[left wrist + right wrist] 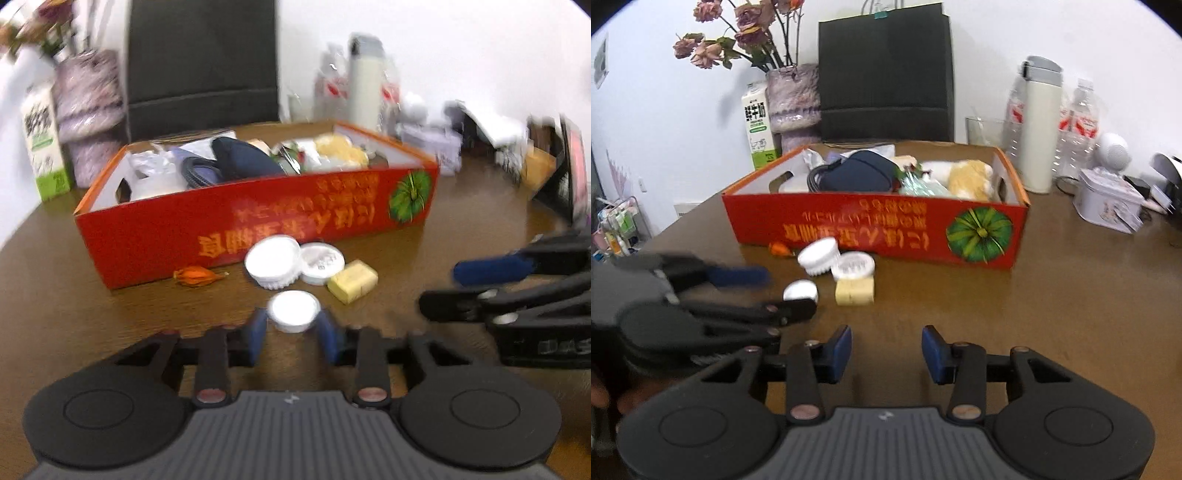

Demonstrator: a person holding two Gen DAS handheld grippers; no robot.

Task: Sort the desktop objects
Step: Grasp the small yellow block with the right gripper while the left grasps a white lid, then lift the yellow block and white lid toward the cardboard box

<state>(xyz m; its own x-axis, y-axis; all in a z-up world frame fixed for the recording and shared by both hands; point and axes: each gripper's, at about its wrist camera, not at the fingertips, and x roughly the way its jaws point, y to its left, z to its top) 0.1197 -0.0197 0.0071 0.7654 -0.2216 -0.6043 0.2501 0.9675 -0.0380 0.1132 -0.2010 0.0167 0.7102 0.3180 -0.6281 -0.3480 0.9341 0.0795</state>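
A red cardboard box [280,218] [849,229] full of items stands on the brown table. In front of it lie a ridged white lid [273,260] [817,255], a white round tin [321,261] [853,266], a yellow block [352,281] [854,291] and an orange dried fruit [197,276] [779,249]. My left gripper [293,334] [786,291] has its blue fingers on either side of a small white jar [293,310] [800,290]; whether they touch it is unclear. My right gripper [886,349] [439,290] is open and empty over bare table.
Behind the box stand a black bag [884,70], a vase of dried flowers [792,99], a milk carton [758,123], a white flask [1039,125], water bottles [1076,129] and a white tin [1108,201]. Table edge runs at the left.
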